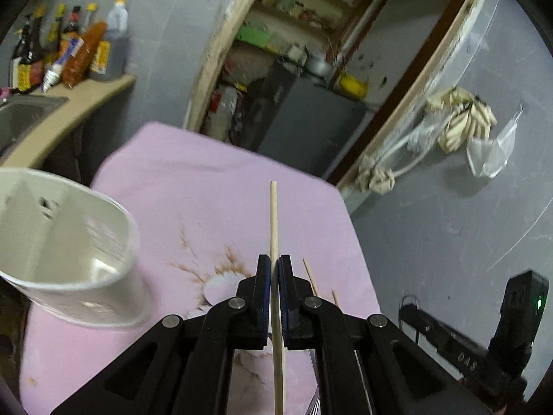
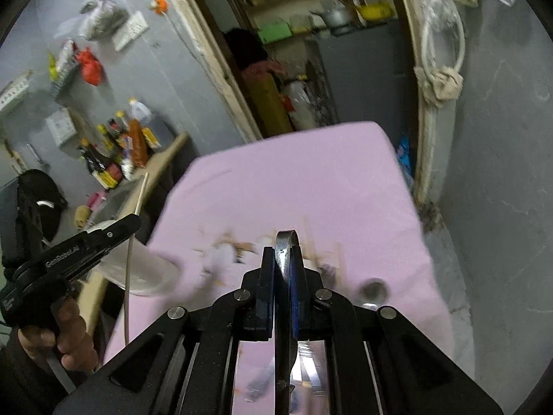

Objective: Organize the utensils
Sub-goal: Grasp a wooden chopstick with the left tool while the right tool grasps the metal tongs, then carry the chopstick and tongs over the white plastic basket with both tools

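Between the clenched jaws of the left gripper (image 1: 275,269) a pale wooden chopstick (image 1: 274,221) juts forward over the pink-covered table (image 1: 214,186), a white utensil holder (image 1: 65,242) off to their left. The right gripper (image 2: 283,259) pinches a metal utensil handle (image 2: 286,242) (round-ended, shiny). The left gripper's side reads "GenRobot.AI".

The black plastic left gripper (image 1: 274,269) has 2 blue-padded fingers, silver round pivot screws and triangular cut-outs. The matching black right gripper (image 2: 282,259) looks identical. White lettering marks the left one's side.
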Action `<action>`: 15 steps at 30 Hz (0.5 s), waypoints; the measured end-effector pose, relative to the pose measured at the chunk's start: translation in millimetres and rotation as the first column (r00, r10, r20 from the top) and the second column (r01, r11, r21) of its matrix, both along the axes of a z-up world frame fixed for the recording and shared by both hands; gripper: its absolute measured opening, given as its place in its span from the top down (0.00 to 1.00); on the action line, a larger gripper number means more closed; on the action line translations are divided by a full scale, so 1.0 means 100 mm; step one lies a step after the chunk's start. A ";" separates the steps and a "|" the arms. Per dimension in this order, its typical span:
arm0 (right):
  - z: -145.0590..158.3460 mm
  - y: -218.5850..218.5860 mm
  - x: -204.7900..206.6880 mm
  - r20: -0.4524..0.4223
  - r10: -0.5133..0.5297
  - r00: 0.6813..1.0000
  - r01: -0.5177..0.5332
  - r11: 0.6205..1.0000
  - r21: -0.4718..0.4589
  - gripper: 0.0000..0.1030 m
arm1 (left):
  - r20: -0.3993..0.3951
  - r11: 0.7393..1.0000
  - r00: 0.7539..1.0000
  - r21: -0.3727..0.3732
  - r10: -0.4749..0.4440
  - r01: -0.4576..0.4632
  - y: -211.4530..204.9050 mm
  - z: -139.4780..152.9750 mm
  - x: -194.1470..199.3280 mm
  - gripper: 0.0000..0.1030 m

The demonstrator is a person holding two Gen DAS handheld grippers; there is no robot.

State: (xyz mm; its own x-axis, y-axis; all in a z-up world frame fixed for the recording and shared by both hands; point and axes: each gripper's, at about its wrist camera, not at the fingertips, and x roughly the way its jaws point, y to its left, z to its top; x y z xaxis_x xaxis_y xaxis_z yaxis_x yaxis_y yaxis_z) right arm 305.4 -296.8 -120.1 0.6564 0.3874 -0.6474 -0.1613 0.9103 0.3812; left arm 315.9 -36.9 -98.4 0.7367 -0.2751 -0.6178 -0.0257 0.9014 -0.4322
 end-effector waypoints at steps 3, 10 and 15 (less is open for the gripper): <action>0.13 0.17 -0.01 0.056 0.014 0.998 -0.017 0.999 0.050 0.93 | 0.044 1.000 0.999 0.008 0.024 -0.024 0.23 0.15 -0.11 0.95; 0.54 0.86 0.09 0.217 0.058 0.975 -0.094 0.982 0.161 0.93 | 0.140 0.995 0.985 0.002 0.102 -0.103 0.98 0.52 -0.29 0.95; 0.82 1.41 0.27 0.310 0.026 0.950 -0.115 0.955 0.272 0.93 | 0.218 0.983 0.959 -0.016 0.183 -0.184 1.59 0.71 -0.25 0.95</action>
State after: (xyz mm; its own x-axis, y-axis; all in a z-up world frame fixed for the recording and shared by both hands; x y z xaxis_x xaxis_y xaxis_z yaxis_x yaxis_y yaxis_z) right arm 332.3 -155.3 -37.7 0.7666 0.5775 -0.2808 -0.3680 0.7534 0.5449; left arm 290.8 122.4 -27.0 0.8909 -0.1207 -0.4379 -0.0966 0.8917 -0.4422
